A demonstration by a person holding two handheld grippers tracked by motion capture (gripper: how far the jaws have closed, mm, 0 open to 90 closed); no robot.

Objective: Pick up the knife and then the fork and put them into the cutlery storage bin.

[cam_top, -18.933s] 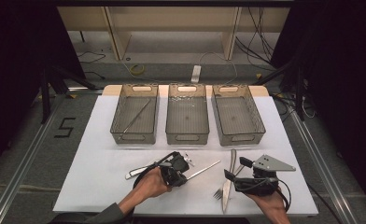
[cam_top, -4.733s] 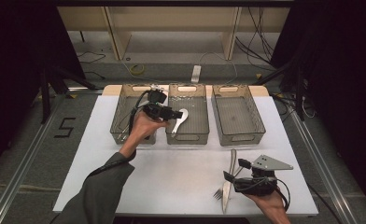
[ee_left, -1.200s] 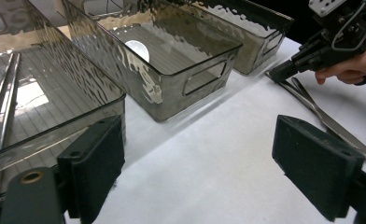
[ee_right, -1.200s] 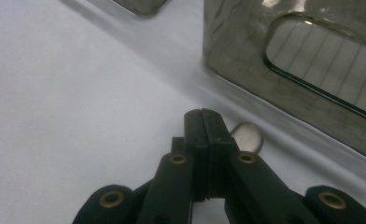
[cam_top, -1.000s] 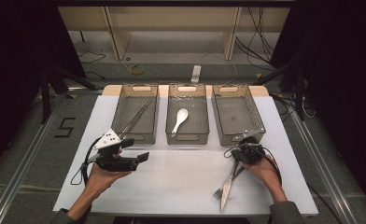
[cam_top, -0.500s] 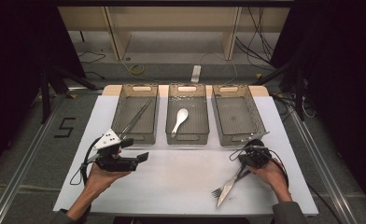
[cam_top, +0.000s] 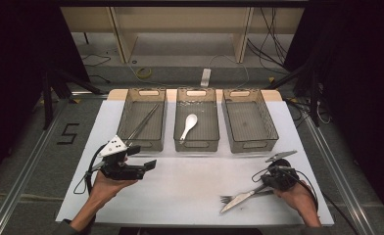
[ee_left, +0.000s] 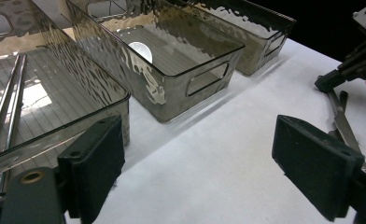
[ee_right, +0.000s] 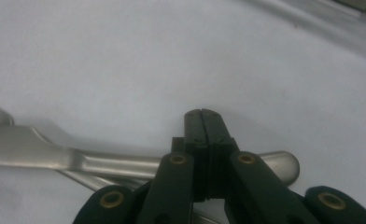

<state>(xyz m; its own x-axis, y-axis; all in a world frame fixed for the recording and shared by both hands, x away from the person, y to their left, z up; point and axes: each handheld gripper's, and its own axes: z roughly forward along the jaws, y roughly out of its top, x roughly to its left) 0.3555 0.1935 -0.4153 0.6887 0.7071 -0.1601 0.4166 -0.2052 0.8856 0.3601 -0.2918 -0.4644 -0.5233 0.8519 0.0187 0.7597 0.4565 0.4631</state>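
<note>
Steel cutlery, a knife (cam_top: 239, 198) and a fork (cam_top: 228, 199), lay together on the white table (cam_top: 190, 181), well in front of the right-hand basket (cam_top: 249, 120) and toward the table's near edge. The right gripper (cam_top: 264, 185) rested at the knife's handle end, its jaws pressed flat together with nothing between them; in the right gripper view the knife handle (ee_right: 125, 163) passed just under the closed tips, and whether they touched it could not be told. The left gripper (cam_top: 150, 165) hovered in front of the left basket (cam_top: 142, 119), which held chopsticks (cam_top: 142, 122), its jaws wide apart and empty. A white spoon (cam_top: 188, 126) lay in the middle basket (cam_top: 197, 119), beside the right-hand basket
</note>
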